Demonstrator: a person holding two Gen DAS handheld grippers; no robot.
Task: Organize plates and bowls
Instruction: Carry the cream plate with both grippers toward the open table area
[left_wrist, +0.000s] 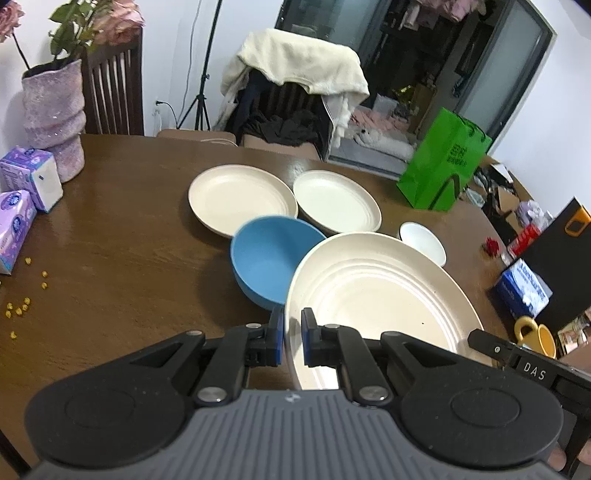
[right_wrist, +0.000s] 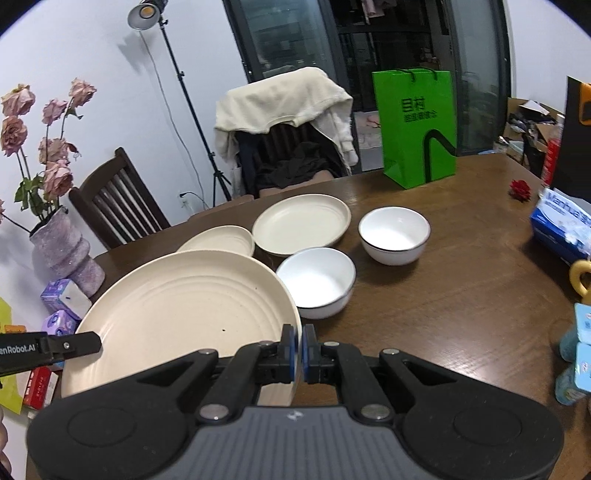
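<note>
A large cream ridged plate (left_wrist: 376, 295) is held above the brown table (left_wrist: 129, 258), tilted, between both grippers. My left gripper (left_wrist: 292, 332) is shut on its left rim. My right gripper (right_wrist: 298, 347) is shut on the right rim of this plate (right_wrist: 177, 314). Beyond it, a blue bowl (left_wrist: 269, 258) sits on the table, partly hidden by the plate. Two smaller cream plates (left_wrist: 240, 199) (left_wrist: 336, 203) lie side by side further back. In the right wrist view, two white bowls (right_wrist: 317, 280) (right_wrist: 393, 234) stand to the right of the held plate.
A green paper bag (right_wrist: 417, 125) stands at the table's far edge. A pink vase (left_wrist: 55, 118) and tissue packs (left_wrist: 31, 177) crowd the left side, near scattered yellow kernels (left_wrist: 18, 310). A yellow mug (left_wrist: 535, 336) and a blue tissue box (left_wrist: 524, 291) sit on the right. Chairs stand behind the table.
</note>
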